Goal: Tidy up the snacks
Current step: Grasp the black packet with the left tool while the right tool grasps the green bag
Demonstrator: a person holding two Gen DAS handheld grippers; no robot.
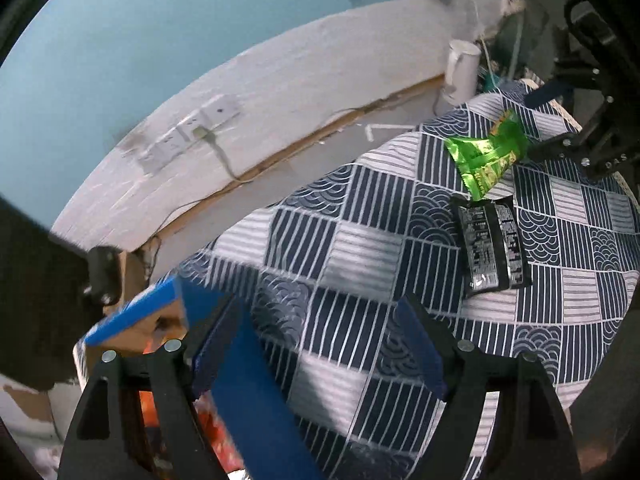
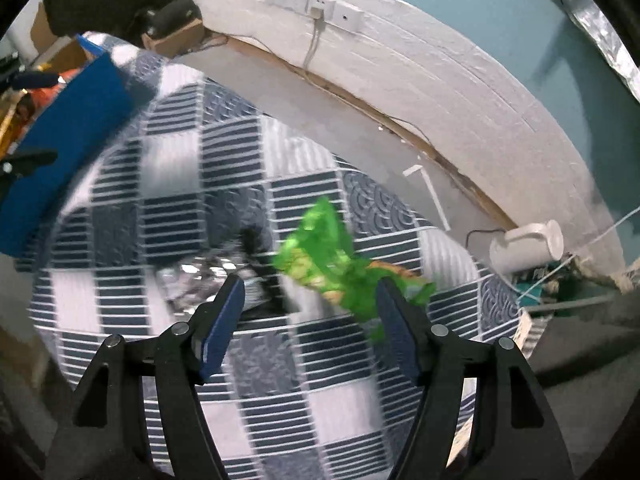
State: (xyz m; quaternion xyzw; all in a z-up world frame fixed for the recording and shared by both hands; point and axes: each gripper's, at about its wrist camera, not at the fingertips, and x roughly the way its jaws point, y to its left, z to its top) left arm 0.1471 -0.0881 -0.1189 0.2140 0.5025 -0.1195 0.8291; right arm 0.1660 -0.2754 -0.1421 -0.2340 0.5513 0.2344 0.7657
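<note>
A green snack packet (image 1: 488, 148) lies on the blue-and-white patterned cloth (image 1: 360, 248), and a black packet (image 1: 492, 248) lies just below it. My left gripper (image 1: 320, 304) is open over the cloth. The rim of a blue box (image 1: 132, 316) with orange packets inside runs up between its jaws, close to the left finger. My right gripper (image 2: 310, 284) is open and points down at the blurred green packet (image 2: 324, 248), which lies just ahead of its fingertips, nearer the right finger. The black packet (image 2: 224, 276) shows beside the left finger. The pads press on nothing.
A white cylinder-shaped jug (image 2: 524, 248) lies past the cloth's far edge. Behind it, the white wall carries sockets with a plugged cable (image 2: 316, 12). A black device sits on a cardboard box (image 2: 172, 28) behind the blue box (image 2: 68, 128). My right gripper (image 1: 560, 148) shows beside the green packet.
</note>
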